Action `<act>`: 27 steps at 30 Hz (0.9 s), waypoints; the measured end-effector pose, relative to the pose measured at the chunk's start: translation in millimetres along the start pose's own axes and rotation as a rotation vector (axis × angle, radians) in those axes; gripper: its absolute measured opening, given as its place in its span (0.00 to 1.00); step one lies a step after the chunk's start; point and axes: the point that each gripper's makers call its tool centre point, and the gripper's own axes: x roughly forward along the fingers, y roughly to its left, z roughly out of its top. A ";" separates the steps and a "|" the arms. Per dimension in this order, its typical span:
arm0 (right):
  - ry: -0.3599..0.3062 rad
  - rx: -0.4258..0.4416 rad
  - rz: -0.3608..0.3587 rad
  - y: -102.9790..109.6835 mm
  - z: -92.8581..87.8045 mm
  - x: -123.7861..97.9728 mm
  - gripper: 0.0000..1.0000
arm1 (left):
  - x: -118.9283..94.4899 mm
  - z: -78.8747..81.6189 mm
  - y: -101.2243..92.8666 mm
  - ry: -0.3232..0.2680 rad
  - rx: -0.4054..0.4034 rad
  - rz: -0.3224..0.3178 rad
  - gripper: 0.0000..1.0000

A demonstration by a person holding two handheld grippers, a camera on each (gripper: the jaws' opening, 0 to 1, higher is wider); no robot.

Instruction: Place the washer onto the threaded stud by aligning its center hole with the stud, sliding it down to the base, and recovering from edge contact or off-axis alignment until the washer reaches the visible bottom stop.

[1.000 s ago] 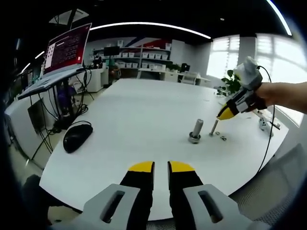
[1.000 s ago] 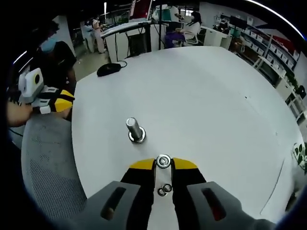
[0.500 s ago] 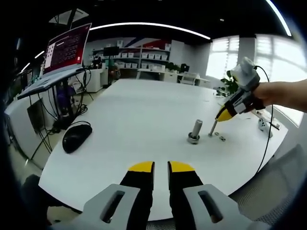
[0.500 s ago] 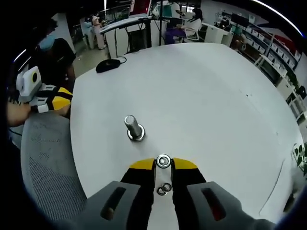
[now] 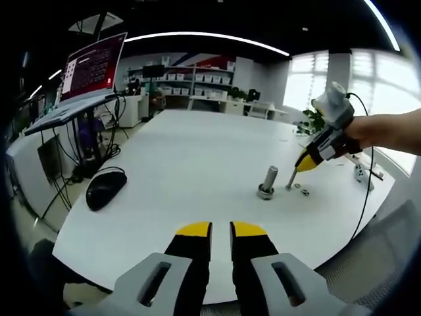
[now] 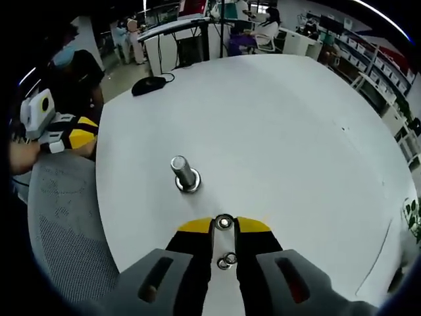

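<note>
Over the last second our right gripper (image 6: 223, 226) has eased lower beside the threaded stud (image 6: 185, 176), which stands upright on the white counter (image 6: 283, 131) with nothing yet on its shank. The washer (image 6: 224, 222) sits pinched between the yellow tips (two spare rings (image 6: 227, 261) lie on the counter beneath), near the stud but off its axis. Our left gripper (image 5: 221, 228) hovers level at the counter's near edge, tips pressed almost together, holding nothing.

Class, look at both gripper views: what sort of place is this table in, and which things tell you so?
Probably an open-plan office or lab: a big white table with a computer mouse, a laptop on a stand, and shelving with storage bins behind.
</note>
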 end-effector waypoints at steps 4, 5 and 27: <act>0.009 -0.019 -0.001 -0.2 1.3 -0.7 0.14 | 0.0 0.8 0.1 -0.005 0.000 0.001 0.08; 0.014 -0.025 0.002 -0.2 1.6 -0.2 0.14 | 0.0 0.8 0.1 -0.005 0.001 0.001 0.08; 0.234 -0.203 0.048 0.4 -9.0 20.7 0.14 | -0.2 1.1 1.1 -0.008 -0.002 0.004 0.08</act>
